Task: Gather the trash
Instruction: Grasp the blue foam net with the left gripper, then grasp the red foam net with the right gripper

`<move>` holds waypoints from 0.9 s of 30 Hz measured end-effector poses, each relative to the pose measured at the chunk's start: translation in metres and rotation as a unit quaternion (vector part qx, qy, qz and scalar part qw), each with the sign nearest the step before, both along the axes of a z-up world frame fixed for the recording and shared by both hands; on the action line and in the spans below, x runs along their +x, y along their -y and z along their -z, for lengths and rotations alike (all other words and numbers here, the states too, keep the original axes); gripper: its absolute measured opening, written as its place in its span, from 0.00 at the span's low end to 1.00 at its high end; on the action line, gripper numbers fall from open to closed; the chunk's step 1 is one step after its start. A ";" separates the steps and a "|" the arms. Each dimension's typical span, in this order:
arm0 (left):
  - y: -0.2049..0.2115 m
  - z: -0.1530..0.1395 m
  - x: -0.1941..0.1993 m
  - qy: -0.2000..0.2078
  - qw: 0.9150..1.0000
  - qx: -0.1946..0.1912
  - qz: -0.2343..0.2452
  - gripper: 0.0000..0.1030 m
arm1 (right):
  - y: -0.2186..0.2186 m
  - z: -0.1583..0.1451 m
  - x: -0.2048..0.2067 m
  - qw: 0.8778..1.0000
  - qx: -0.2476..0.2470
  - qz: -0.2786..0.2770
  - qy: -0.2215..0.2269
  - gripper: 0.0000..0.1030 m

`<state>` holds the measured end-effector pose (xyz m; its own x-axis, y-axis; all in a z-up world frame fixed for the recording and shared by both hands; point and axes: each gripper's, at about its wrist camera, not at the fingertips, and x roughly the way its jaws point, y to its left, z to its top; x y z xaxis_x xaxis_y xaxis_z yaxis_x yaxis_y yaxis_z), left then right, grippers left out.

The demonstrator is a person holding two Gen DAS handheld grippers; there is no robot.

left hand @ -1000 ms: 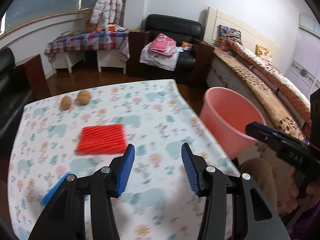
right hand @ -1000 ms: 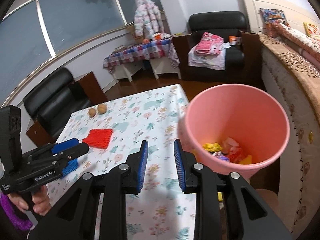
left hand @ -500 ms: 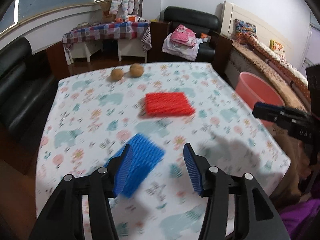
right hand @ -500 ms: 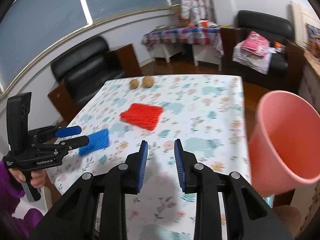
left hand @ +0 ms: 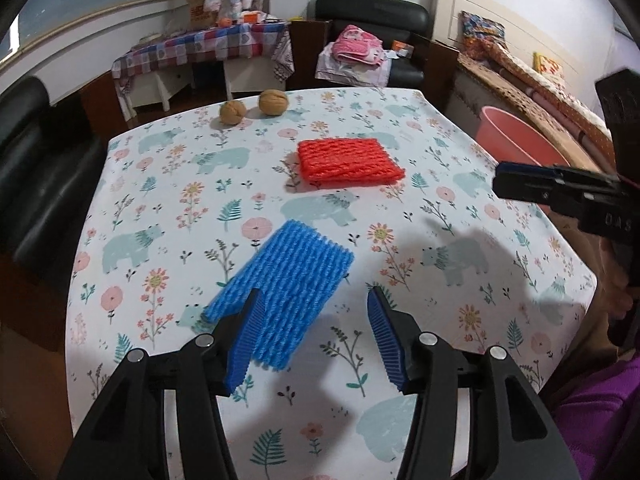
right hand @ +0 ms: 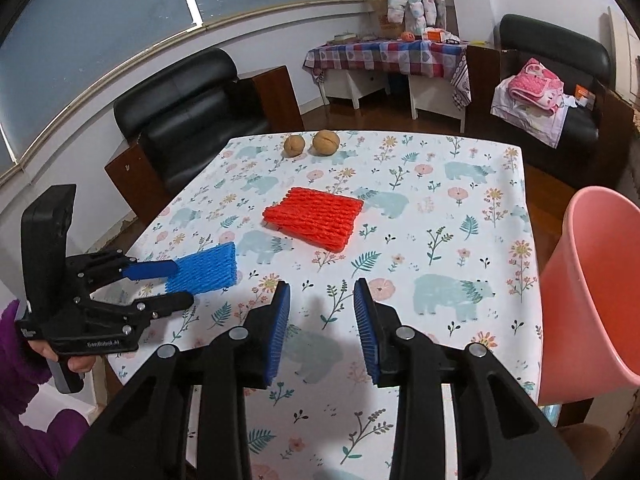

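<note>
Left wrist: my left gripper [left hand: 316,336] wide open, empty; blue foam net [left hand: 286,292] just ahead under its left jaw. I'd centre, then close.

Right wrist: my right gripper [right hand: 322,326] empty, jaws opening; red foam net [right hand: 316,224] ahead, pink bin [right hand: 592,292] to its right.

I see a blue foam net [left hand: 286,292] lying flat near me, red foam net [left hand: 347,163] flat mid-bench, pink bin [right hand: 596,292] at the right edge.

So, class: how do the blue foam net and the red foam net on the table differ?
The blue foam net lies nearest, partly between the open left gripper; the red foam net lies farther off, clear of both grippers. Blue is skewed, red squarer. Both are ribbed, flat mesh.
</note>
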<state>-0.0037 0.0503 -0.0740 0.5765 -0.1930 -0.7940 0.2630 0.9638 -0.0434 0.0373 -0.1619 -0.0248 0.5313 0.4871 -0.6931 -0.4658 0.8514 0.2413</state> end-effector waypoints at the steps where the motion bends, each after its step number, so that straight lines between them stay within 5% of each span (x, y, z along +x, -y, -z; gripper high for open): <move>1: 0.002 0.002 0.001 0.000 1.000 0.006 0.003 0.51 | 0.001 0.001 0.001 1.000 0.001 0.001 -0.002 0.33; 8: 0.008 0.013 0.007 0.006 0.999 0.049 0.005 0.50 | -0.002 0.004 0.005 1.000 -0.004 -0.005 -0.002 0.33; 13: 0.005 0.015 0.009 0.018 0.997 0.071 -0.003 0.29 | -0.008 0.005 0.009 1.000 -0.011 -0.016 -0.002 0.33; 17: -0.007 0.012 0.011 0.015 0.998 0.051 -0.017 0.07 | -0.018 0.004 0.016 0.999 -0.017 -0.032 0.003 0.34; 20: -0.018 0.008 0.011 0.013 0.999 0.021 -0.029 0.06 | -0.029 0.005 0.020 0.999 -0.028 -0.046 0.005 0.42; 27: -0.038 -0.001 0.006 0.016 0.997 -0.045 -0.054 0.06 | -0.062 0.008 0.028 0.991 -0.089 -0.088 0.036 0.43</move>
